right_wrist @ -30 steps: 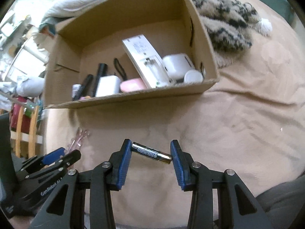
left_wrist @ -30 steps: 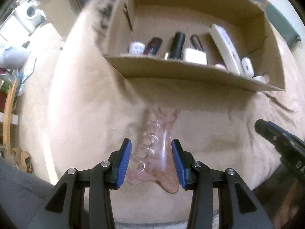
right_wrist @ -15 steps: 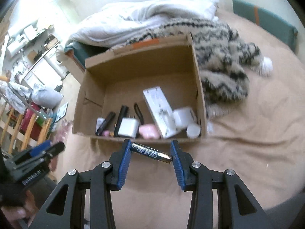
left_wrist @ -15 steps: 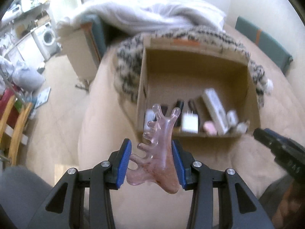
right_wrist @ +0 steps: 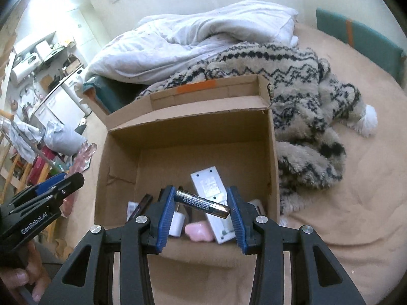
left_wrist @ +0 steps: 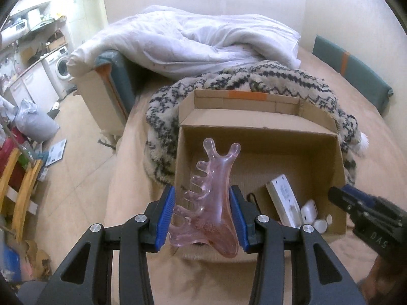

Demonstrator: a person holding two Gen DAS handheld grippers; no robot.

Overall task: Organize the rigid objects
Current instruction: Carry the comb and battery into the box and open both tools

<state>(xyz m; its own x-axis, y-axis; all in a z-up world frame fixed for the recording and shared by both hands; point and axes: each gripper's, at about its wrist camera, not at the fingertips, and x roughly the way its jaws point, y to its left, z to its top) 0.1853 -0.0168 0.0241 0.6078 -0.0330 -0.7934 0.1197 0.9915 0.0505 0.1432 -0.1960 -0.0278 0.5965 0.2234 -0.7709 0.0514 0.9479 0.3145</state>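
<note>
Both grippers have risen from bed level to hang over the near edge of the box — a second ago they were low beside its front wall. The left gripper has its jaws clamped on the broad base of the pink comb, teeth pointing up and to the left. The right gripper pinches a battery end to end, tilted, above the remote and the pink case in the box.

Comb: hard, glossy resin by the look of it, so likely stiff, light and slick — best held across the thick base, never by the teeth, which could snap if dropped far. Battery: small, dense, smooth; an end-to-end pinch may let it pivot, so a low release seems wise.
</note>
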